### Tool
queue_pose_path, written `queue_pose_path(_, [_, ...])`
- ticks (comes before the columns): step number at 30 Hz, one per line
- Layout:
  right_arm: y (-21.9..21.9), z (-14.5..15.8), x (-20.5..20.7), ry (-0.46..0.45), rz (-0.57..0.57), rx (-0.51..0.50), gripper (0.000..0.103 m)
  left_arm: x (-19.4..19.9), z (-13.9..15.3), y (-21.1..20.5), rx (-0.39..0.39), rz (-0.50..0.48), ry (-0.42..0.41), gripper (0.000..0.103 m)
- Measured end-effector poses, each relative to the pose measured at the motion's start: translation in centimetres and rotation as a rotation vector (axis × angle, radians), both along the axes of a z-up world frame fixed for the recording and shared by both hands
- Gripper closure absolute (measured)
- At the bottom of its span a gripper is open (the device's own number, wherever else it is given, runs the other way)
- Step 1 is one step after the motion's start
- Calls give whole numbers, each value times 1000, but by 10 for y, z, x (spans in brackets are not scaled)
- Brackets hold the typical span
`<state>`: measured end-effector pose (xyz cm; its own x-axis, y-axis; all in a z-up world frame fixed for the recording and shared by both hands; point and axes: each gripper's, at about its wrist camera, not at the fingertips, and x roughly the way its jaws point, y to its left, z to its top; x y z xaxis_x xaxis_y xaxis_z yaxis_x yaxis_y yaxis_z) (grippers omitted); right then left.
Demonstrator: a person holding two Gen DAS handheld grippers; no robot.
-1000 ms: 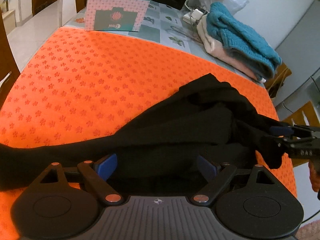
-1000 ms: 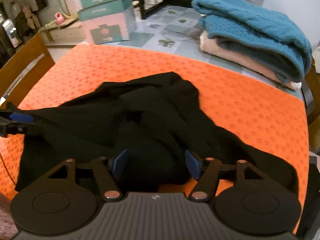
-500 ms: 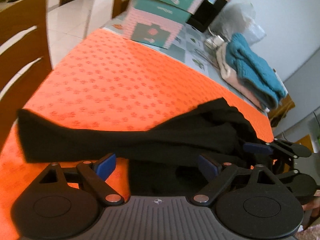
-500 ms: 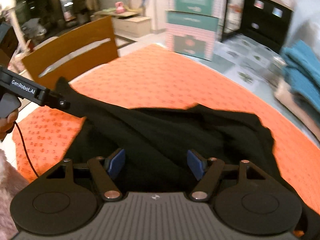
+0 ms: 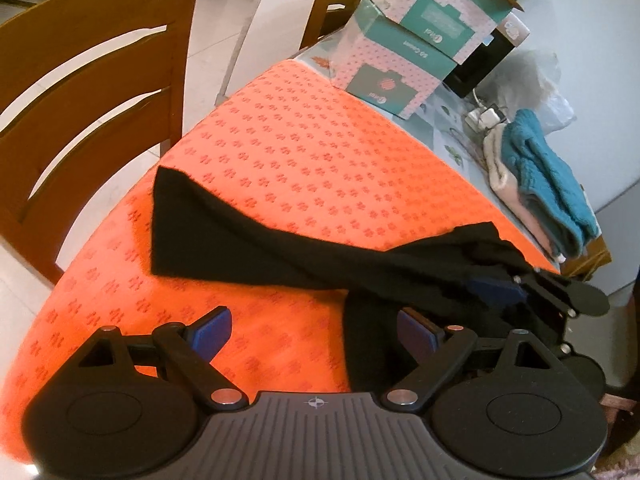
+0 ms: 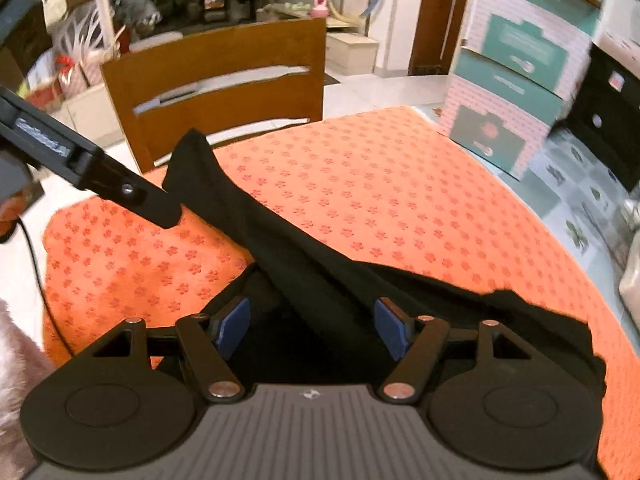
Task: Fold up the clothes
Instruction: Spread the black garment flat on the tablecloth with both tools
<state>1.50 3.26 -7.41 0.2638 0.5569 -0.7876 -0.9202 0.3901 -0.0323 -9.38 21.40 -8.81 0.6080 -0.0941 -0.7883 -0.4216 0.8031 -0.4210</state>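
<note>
I see a crumpled black knit garment (image 5: pixel 256 240) unfolded on the orange-covered bench (image 5: pixel 320 160); folded sweaters (image 5: pixel 540 184) at two o'clock. Both my grippers (image 5: pixel 316 328) (image 6: pixel 312 328) gape, empty.

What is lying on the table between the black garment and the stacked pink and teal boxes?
Nothing: in the left wrist view only bare orange tablecloth lies between the black garment and the boxes.
</note>
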Motion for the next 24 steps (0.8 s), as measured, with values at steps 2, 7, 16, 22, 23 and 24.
queue_pose_path(2, [7,-3,0,-43,-10,-23,30,-3,-1,2,-3,4,1,13])
queue_pose_path(7, [15,-4,2,-61,1,-34,32,-5,-5,3,-10,9,-1,13])
queue_pose_path(16, [2,-17,17,14,-116,-29,98,-5,-5,-1,5,-15,-11,13])
queue_pose_path(22, [-49,18,21,-16,-265,74,98,-3,-6,-2,2,-18,-15,13])
queue_pose_path(23, [-61,24,21,-21,-299,86,98,-2,-6,-2,2,-21,-15,13])
queue_pose_path(24, [-74,30,21,-25,-335,97,99,-1,-7,-3,3,-25,-14,13])
